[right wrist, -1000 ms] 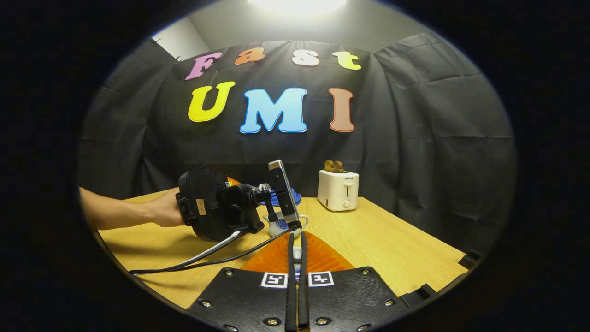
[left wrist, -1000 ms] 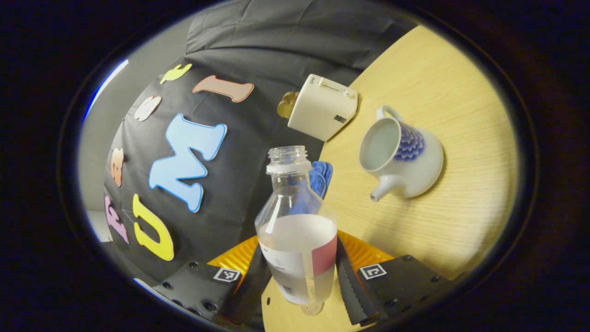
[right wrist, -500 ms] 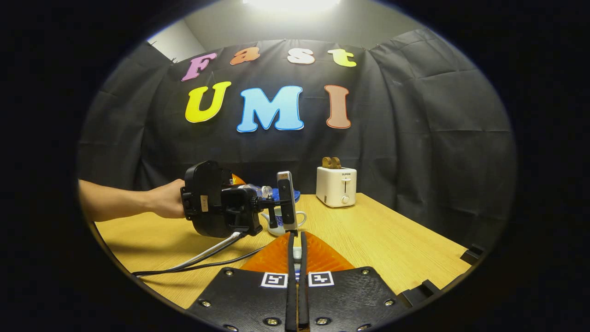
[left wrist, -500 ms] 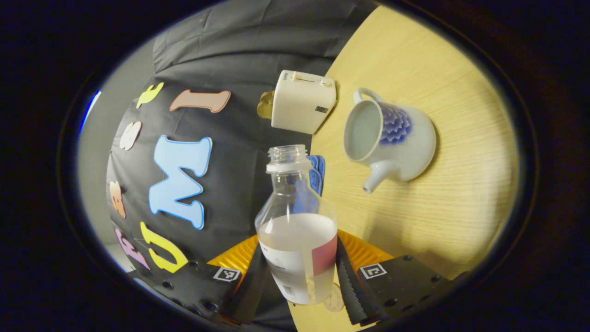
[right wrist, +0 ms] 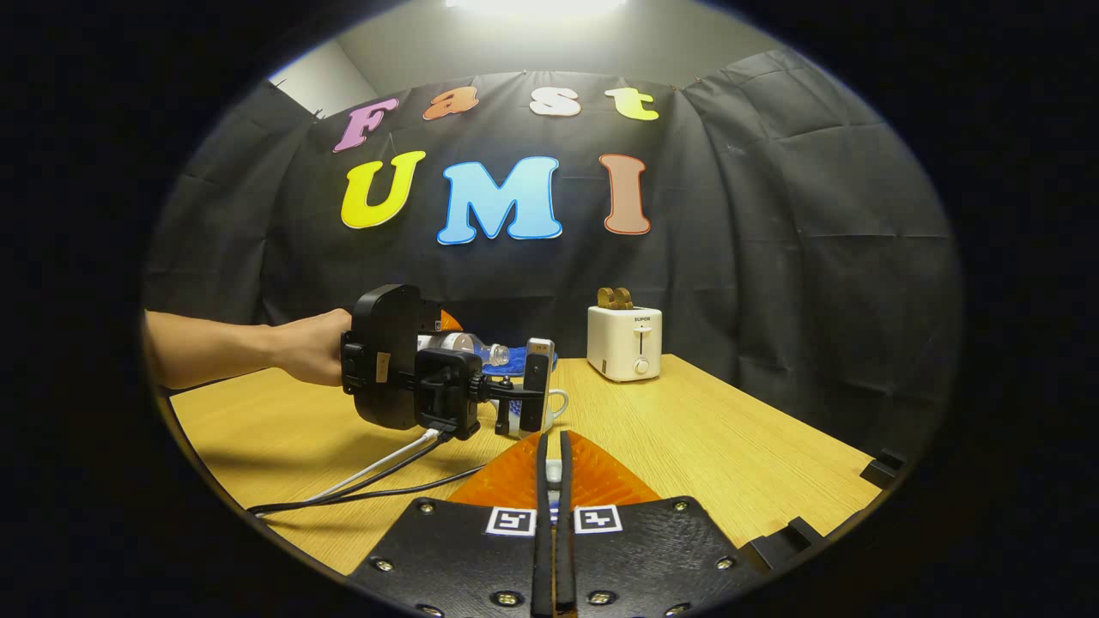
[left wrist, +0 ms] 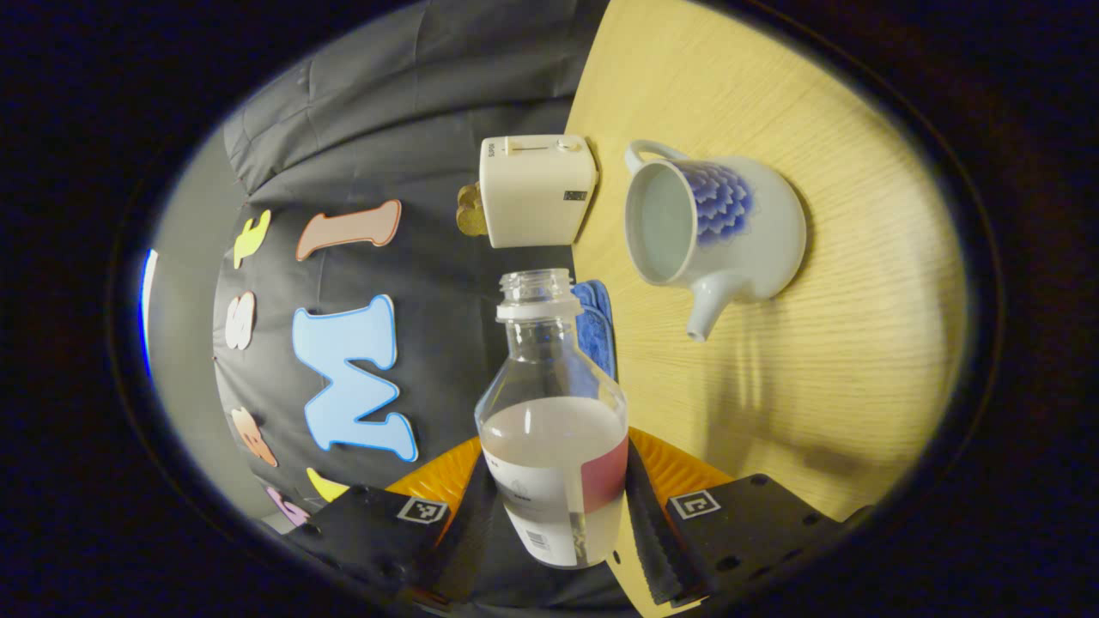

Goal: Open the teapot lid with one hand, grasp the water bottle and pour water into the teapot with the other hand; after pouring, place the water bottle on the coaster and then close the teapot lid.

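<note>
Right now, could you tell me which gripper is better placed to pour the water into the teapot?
Left. The left gripper already clamps the uncapped water bottle, tipped sideways toward the open teapot. The right gripper sits farther back, pinching something small, probably the lid.

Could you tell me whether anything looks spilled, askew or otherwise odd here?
Nothing stands out. The bottle, uncapped and tipped sideways in the left tool near the open teapot, suits pouring; no spilled water shows on the table.
</note>
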Demonstrator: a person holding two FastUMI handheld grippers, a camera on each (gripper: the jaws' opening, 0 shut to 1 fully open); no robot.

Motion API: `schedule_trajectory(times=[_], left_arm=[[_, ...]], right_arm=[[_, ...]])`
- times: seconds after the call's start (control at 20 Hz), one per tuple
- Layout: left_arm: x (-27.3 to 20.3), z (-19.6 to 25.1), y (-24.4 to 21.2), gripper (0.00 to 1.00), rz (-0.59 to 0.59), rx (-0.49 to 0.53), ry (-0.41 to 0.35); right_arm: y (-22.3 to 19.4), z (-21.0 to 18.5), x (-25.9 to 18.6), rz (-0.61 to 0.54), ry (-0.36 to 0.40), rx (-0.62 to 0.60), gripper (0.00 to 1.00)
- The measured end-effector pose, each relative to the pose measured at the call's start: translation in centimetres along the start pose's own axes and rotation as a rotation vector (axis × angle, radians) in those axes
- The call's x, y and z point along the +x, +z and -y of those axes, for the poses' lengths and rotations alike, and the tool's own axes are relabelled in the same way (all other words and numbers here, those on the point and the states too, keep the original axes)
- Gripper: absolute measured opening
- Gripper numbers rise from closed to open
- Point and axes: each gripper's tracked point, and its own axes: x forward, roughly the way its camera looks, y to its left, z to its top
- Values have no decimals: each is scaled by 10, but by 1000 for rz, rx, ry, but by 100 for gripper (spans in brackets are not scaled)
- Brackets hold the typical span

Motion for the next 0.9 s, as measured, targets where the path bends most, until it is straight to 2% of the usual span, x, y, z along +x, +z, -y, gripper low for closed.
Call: schedule_trajectory(times=[0.1, 0.9], left_arm=[[1, -3, 4, 87, 11, 35, 17], [-1, -7, 16, 87, 8, 233, 16]], right_arm=[[-2, 0, 0, -3, 2, 3, 2], [-8, 3, 1, -19, 0, 16, 2]])
